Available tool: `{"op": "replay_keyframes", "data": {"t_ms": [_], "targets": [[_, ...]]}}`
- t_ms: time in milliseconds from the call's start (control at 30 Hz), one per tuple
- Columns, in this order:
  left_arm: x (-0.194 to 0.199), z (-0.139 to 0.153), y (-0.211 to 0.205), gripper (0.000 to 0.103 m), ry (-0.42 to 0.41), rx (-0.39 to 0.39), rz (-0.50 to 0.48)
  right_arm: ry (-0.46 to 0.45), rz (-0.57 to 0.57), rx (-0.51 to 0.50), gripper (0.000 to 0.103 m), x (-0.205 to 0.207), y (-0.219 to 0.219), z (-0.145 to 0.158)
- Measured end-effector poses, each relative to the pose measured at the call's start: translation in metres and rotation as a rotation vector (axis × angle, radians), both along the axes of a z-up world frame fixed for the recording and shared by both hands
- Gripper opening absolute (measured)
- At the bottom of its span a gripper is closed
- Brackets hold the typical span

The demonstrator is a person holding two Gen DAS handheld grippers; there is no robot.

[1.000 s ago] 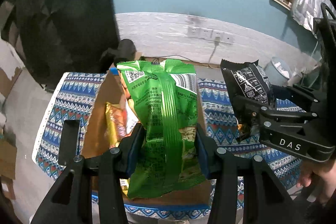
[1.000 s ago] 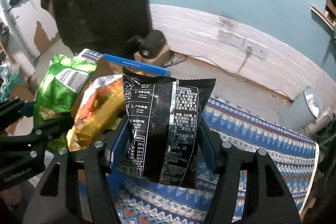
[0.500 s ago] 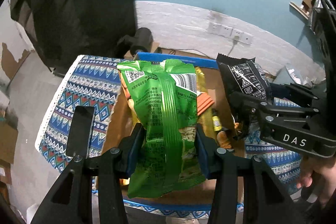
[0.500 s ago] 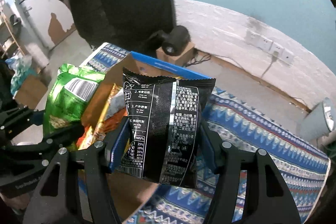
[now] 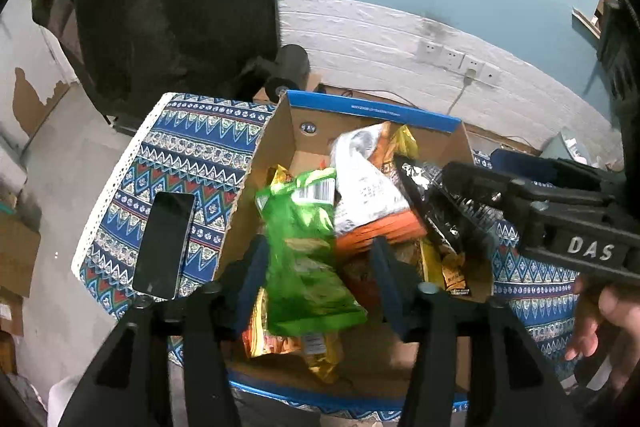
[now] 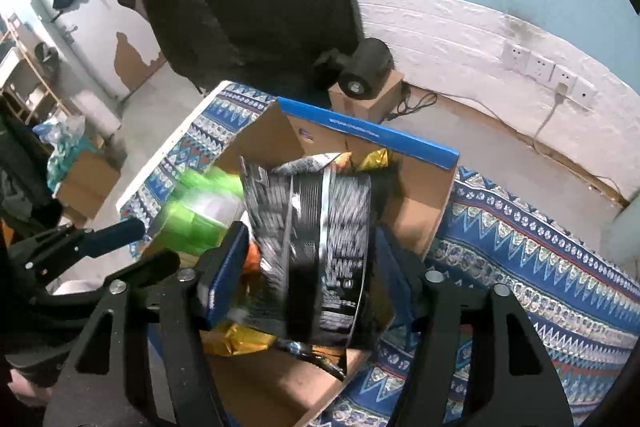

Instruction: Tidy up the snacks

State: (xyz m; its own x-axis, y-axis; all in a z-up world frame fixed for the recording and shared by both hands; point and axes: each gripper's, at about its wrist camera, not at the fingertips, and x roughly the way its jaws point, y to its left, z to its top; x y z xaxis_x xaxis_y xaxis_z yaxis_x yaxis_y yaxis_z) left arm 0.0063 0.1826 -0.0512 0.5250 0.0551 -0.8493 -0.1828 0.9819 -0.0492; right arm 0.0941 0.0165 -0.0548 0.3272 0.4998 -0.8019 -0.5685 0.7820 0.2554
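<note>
An open cardboard box [image 5: 276, 151] with a blue rim holds several snack packets. My left gripper [image 5: 318, 273] is open above it; a green snack bag [image 5: 304, 251], motion-blurred, sits loose between the spread fingers, dropping onto the packets. My right gripper [image 6: 310, 269] is also spread open over the box [image 6: 420, 215], with a black snack bag [image 6: 320, 239] blurred between its fingers. The black bag [image 5: 444, 211] and right gripper show at the right of the left wrist view; the green bag [image 6: 200, 215] shows at the left of the right wrist view.
The box stands on a blue patterned cloth [image 5: 192, 147] over a table. A black phone [image 5: 164, 247] lies on the cloth left of the box. A black speaker on a small carton [image 6: 366, 71] stands on the floor behind. A hand [image 5: 600, 323] holds the right gripper.
Both grippers moved over the box and tilted down. Both have opened, and the green and black bags have slipped loose and are falling into the box.
</note>
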Motion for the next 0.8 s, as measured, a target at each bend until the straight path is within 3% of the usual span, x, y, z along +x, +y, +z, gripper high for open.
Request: {"op": "replay_keyframes", "data": {"t_ms": [167,267,600,800], "targets": [[-0.004,0.007,-0.003,0.068,-0.005,0.007,-0.004,-0.005,-0.012,0.013,0.076,-0.003,-0.008,0.009],[-0.008,0.013,-0.005,0.076,-0.014,0.013,0.002,-0.012,-0.019,0.009,0.076,-0.007,-0.015,0.014],[-0.019,0.039,-0.02,0.081,-0.055,0.03,-0.023,-0.065,-0.056,0.023,0.076,-0.024,-0.044,0.041],[-0.025,0.049,-0.03,0.086,-0.081,0.057,-0.043,-0.139,-0.064,-0.032,0.076,-0.037,-0.053,0.056]]}}
